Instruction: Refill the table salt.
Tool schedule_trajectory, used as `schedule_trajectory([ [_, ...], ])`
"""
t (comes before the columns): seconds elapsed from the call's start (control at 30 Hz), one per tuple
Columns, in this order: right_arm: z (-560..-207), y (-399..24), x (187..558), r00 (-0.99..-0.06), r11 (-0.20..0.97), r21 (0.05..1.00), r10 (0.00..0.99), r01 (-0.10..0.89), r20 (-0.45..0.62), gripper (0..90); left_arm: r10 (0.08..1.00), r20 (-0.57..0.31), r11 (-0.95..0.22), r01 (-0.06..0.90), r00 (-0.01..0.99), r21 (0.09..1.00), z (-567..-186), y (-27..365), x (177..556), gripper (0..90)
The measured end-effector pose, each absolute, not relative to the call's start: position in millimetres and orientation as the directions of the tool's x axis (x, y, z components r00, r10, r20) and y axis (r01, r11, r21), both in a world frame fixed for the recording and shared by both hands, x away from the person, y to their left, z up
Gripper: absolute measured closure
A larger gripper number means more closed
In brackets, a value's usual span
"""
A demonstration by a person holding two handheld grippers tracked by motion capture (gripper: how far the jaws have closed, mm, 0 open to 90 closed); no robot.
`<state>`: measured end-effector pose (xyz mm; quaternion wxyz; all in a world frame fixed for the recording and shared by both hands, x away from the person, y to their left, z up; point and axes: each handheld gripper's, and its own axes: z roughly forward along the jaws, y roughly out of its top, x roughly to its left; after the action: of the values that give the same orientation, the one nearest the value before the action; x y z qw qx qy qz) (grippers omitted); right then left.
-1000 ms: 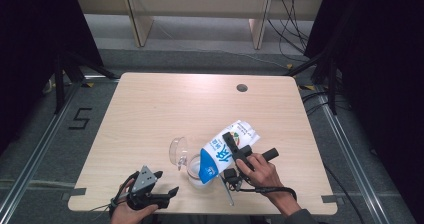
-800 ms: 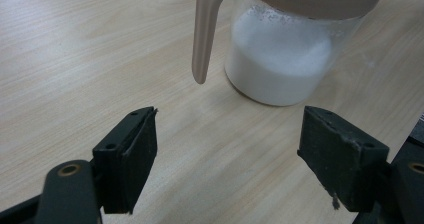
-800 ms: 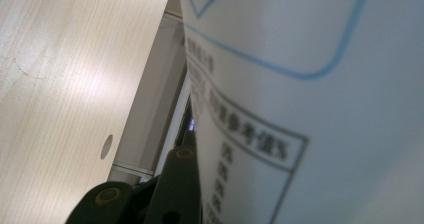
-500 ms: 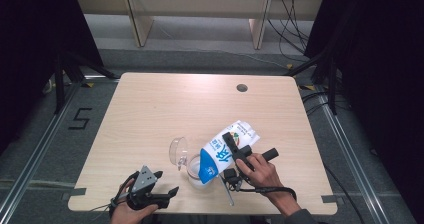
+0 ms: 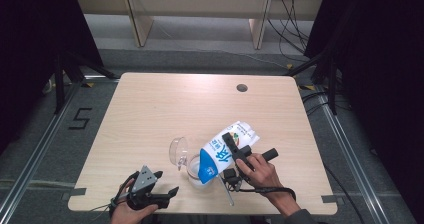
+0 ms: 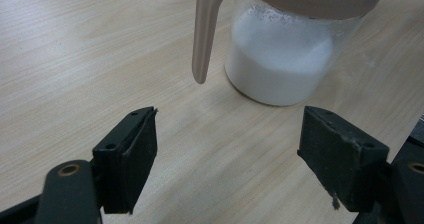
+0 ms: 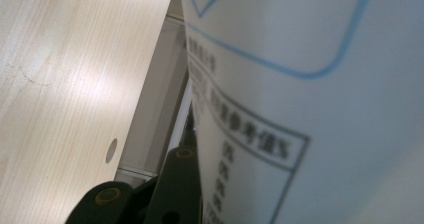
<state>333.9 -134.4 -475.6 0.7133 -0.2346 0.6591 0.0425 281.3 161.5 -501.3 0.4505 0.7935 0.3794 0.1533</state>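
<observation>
Milk carton tipped over jug
Right gripper [image 5: 234, 151] clamps the tilted carton [image 5: 225, 149] above the jug [image 6: 280, 59]; left gripper [image 6: 230, 159] stands wide apart, holding nothing.

A black numeral "5" [image 5: 80, 118] stands on the grey floor left of the light wooden table. The white and blue milk carton [image 5: 226, 148] carries large blue characters on its white side in the high view, too small to read with certainty. In the right gripper view the carton's white face [image 7: 310, 109] shows a black-framed box with rows of small black characters ending in "%", blurred, under a blue outlined shape.
</observation>
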Motion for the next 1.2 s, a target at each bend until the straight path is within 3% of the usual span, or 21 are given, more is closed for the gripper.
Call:
schedule_trajectory([
  [0.47,-474.8,-133.4,332.4,0.084,0.893,-0.238,-0.223,-0.382,-0.971,76.7,0.745,-0.109,-0.296,0.473,0.658,0.83,-501.4,160.5,280.5,22.9],
  [0.5,-480.4,-136.2,329.6,0.033,0.926,-0.162,-0.161,-0.34,-0.986,76.8,0.745,-0.107,-0.298,0.471,0.658,0.83,-501.3,160.7,280.6,22.9],
  [0.77,-478.2,-138.3,331.1,0.014,0.92,-0.148,-0.153,-0.362,-0.988,76.8,0.744,-0.109,-0.297,0.473,0.659,0.83,-501.3,160.6,280.4,22.9],
  [0.8,-481.4,-138.2,329.5,-0.02,0.936,-0.088,-0.101,-0.342,-0.995,76.7,0.745,-0.109,-0.296,0.473,0.658,0.83,-501.3,160.6,280.4,22.9],
  [0.93,-479.6,-139.7,330.5,-0.031,0.936,-0.052,-0.067,-0.348,-0.997,76.7,0.746,-0.109,-0.296,0.474,0.657,0.83,-501.3,160.8,280.3,22.9],
  [1.07,-472.7,-139.5,333.4,-0.014,0.915,-0.117,-0.133,-0.386,-0.991,76.7,0.741,-0.101,-0.302,0.463,0.664,0.833,-501.3,160.9,281.0,22.9],
  [1.2,-472.5,-139.6,333.6,-0.008,0.912,-0.117,-0.13,-0.393,-0.991,76.8,0.746,-0.108,-0.296,0.472,0.657,0.83,-501.3,160.9,280.4,23.0],
])
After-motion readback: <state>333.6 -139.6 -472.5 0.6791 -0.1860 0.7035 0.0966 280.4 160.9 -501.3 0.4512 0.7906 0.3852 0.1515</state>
